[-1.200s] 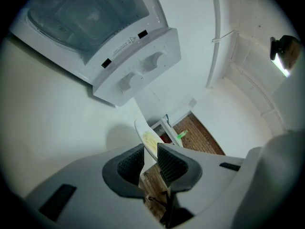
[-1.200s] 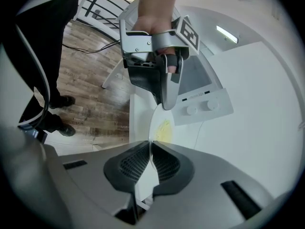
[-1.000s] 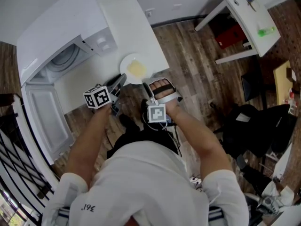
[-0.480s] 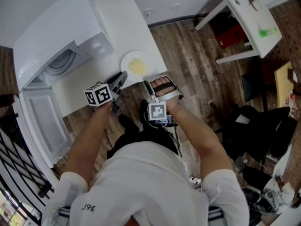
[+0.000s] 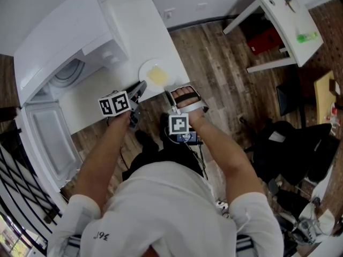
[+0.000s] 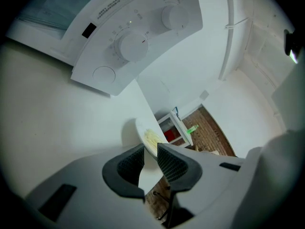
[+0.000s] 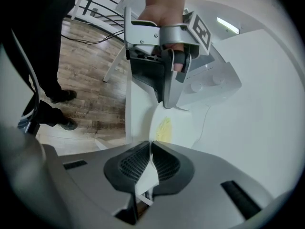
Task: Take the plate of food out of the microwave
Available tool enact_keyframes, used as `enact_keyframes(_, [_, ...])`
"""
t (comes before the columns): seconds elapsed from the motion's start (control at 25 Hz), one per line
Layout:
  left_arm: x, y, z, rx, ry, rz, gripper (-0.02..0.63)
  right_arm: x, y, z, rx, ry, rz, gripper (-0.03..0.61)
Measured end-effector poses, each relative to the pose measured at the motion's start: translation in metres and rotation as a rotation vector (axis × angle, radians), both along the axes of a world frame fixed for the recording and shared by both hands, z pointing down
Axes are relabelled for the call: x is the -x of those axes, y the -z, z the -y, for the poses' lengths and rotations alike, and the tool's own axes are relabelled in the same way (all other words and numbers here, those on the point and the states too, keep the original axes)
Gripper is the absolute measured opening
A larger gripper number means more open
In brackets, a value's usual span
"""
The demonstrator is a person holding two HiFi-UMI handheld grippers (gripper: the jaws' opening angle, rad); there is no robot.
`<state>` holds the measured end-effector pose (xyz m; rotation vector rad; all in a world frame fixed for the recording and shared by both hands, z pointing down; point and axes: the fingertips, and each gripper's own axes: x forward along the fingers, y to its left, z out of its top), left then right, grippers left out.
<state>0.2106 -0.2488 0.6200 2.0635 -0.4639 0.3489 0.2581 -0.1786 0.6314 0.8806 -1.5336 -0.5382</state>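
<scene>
1. Worktop (image 5: 155, 25), white and broad, stands at the left of the wooden floor (image 5: 225, 63).
2. Microwave (image 5: 64, 42), also white, sits on the worktop's left part. Its door (image 5: 48, 138) is swung wide open toward the near left, and its panel (image 6: 138, 37) carries two knobs.
3. Plate (image 5: 146, 67) is out of the microwave, at the worktop's near right edge, just right of the panel. Whether it rests on the top or hangs just above it I cannot tell.
4. Left gripper (image 5: 140, 88) is closed on the plate's left rim, which is nipped between its dark ribbed pads.
5. Right gripper (image 5: 168, 93) is clamped on the plate's near right rim, jaws almost together with only the thin edge between them.
6. Yellow food (image 5: 157, 77) lies in the plate's middle, between the two grippers.
</scene>
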Motion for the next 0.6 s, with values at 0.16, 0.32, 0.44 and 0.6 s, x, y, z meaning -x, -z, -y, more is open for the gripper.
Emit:
enact_keyframes(0.16, [-0.006,-0.003,0.003,0.019,-0.001,0.039,0.074,-0.004,-0.009,0.000,0.035,-0.009,0.004,0.017])
enact_keyframes(0.32, [-0.007,-0.011,0.007,0.063,0.022,0.110,0.074,-0.007,-0.008,0.009,0.016,-0.012,0.002,0.017])
enact_keyframes(0.44, [-0.009,-0.015,0.011,0.093,0.030,0.148,0.074,-0.009,-0.009,0.016,0.014,-0.008,0.001,0.018])
enact_keyframes(0.6, [-0.006,-0.019,0.015,0.102,0.035,0.178,0.074,-0.010,-0.018,0.019,0.051,-0.006,-0.003,0.023])
